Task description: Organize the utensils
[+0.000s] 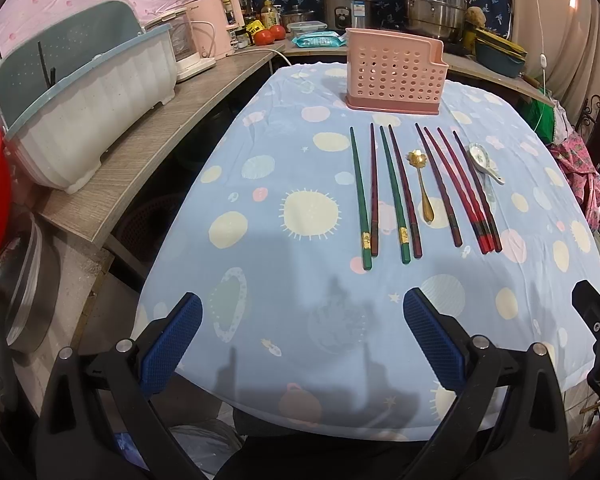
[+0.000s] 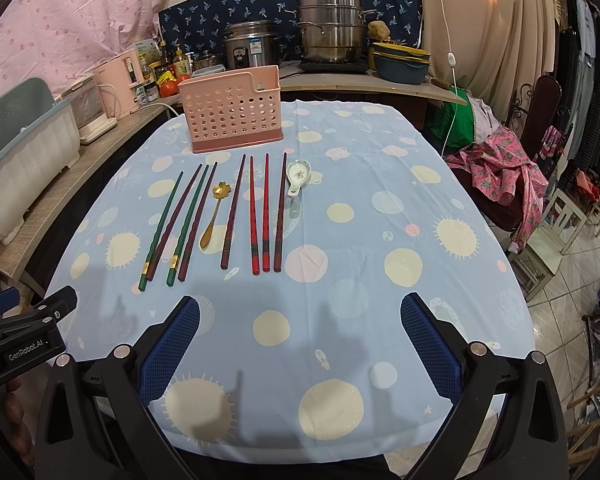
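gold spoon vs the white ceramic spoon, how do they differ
The gold spoon is slim metal with a flower-shaped bowl and a long thin handle; the white ceramic spoon is short and stubby, with a wide patterned bowl. The gold spoon lies in the gap between the two chopstick groups, while the white ceramic spoon sits at the row's right end. Both lie flat on the tablecloth, bowls toward the pink holder.

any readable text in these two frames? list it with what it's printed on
"GenRobot.AI": on the black body of the left gripper, seen at the left edge of the right wrist view.
Blue label on the rice cooker: too small to read.
Bottle labels on the counter: blurred.
Gold bands on the green chopsticks: no legible text.
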### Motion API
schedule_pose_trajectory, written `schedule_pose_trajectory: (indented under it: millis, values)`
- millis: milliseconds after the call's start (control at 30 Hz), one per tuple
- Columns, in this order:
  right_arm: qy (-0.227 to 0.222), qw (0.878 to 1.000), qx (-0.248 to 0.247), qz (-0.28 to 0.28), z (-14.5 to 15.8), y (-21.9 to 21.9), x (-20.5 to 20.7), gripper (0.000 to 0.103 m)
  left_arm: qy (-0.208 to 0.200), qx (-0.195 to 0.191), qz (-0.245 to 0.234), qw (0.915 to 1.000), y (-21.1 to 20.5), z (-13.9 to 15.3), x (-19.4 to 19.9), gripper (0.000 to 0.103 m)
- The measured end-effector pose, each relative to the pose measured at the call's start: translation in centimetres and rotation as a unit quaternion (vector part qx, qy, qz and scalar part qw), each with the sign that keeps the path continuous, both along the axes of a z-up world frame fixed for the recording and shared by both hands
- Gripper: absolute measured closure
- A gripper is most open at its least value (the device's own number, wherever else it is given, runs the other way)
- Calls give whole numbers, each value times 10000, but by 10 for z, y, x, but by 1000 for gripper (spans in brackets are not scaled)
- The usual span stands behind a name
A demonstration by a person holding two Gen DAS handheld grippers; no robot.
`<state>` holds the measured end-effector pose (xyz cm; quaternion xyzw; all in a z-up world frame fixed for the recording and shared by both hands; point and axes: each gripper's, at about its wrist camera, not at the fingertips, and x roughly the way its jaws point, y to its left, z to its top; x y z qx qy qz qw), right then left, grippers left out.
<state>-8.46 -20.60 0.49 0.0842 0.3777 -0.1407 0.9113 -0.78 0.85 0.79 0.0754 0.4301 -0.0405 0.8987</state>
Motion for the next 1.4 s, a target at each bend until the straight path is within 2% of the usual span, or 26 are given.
schedule_pose_trajectory:
  millis: [333, 767, 1033, 1400]
  values:
    - [-4, 10000, -5, -10, 0, 0, 0, 7, 10, -1, 10, 10000, 1, 0, 1, 7]
    - [57, 10000, 16, -37, -2, 0, 4, 7, 269, -208, 27, 9994, 5, -7, 17, 7]
    - [200, 9997, 137, -40, -15, -7, 23, 7, 613, -319, -86, 9976, 0, -35, 45, 7]
    - [354, 9991, 240, -75, -27, -16, 51, 7, 705, -283, -88, 9971, -15, -58, 93, 13]
